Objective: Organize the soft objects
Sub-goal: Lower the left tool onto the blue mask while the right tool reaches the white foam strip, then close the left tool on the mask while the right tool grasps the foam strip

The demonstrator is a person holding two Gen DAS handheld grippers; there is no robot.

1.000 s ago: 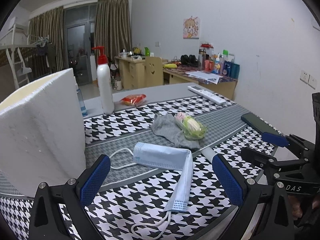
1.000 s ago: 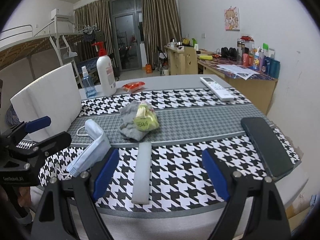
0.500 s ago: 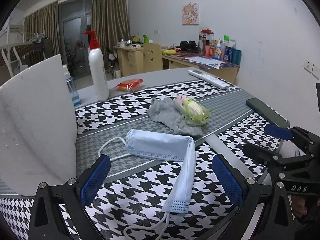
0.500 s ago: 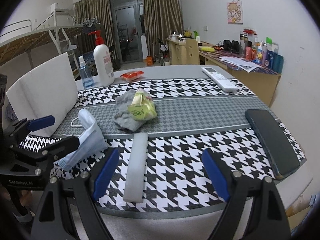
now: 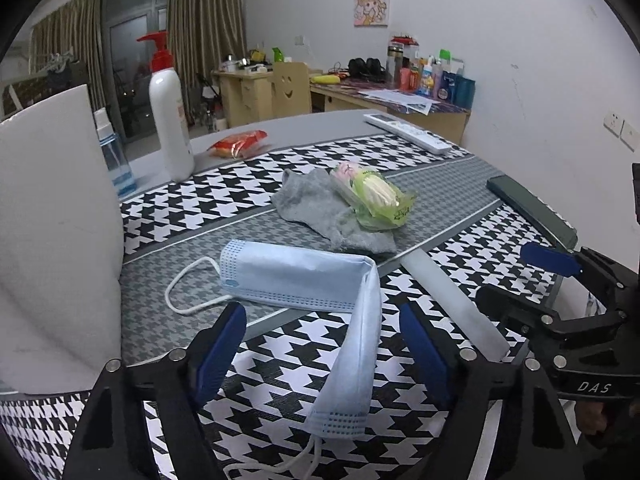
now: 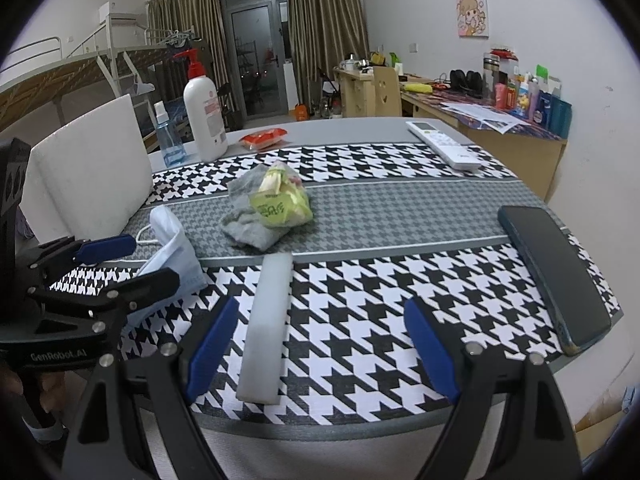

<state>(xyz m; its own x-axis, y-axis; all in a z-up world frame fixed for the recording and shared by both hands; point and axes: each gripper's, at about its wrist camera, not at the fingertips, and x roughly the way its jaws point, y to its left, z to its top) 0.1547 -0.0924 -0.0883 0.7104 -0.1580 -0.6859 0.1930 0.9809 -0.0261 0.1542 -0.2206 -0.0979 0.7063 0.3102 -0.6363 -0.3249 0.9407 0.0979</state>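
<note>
A light blue face mask [image 5: 304, 276] lies folded on the houndstooth table cloth [image 5: 280, 420], one end running toward the table edge. My left gripper [image 5: 320, 336] hangs low over that end with its jaws closing. The mask lies between the blue pads [image 5: 224, 332], which do not press on it. Behind it a grey sock [image 5: 312, 204] lies under a green plastic packet [image 5: 376, 196]. My right gripper [image 6: 322, 320] is open above a white foam strip [image 6: 268, 320], which lies near its left finger.
A white foam box [image 5: 52, 240] stands at the left. At the back are a pump bottle [image 5: 170, 112], a blue spray bottle [image 5: 114, 152], a red snack packet [image 5: 240, 142] and a remote [image 5: 408, 132]. A dark phone [image 6: 556, 272] lies near the right edge.
My left gripper has dropped closer to the mask and its jaws have narrowed around the mask's near end. The right gripper has hardly moved.
</note>
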